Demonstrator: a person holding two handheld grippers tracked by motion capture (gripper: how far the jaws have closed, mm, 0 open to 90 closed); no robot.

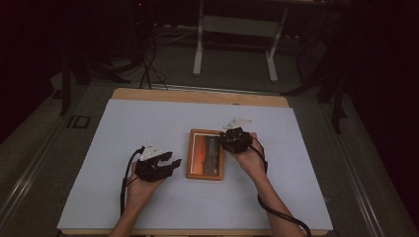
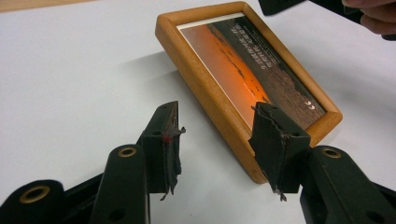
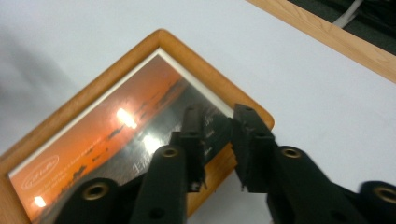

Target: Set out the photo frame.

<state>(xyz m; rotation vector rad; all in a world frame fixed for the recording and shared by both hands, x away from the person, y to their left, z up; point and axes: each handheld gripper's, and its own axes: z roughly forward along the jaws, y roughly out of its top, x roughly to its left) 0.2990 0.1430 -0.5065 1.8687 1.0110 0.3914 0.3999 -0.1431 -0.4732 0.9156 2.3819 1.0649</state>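
Observation:
A wooden picture frame (image 1: 205,154) with an orange sunset print lies on the white table cover. My left gripper (image 1: 173,159) stands open just left of it. In the left gripper view the frame's (image 2: 219,93) long near edge runs between the spread jaws of my left gripper (image 2: 217,126), which do not touch it. My right gripper (image 1: 225,140) hovers over the frame's far right corner. In the right gripper view its jaws (image 3: 217,119) stand a narrow gap apart above the print and the frame's (image 3: 93,140) border, holding nothing.
The white cover (image 1: 148,123) spreads over a wooden table whose far edge (image 1: 197,95) shows bare. Beyond it on the dark floor stand a white desk frame (image 1: 198,49) and some cables (image 1: 148,69). A black cable (image 1: 276,212) trails from the right gripper.

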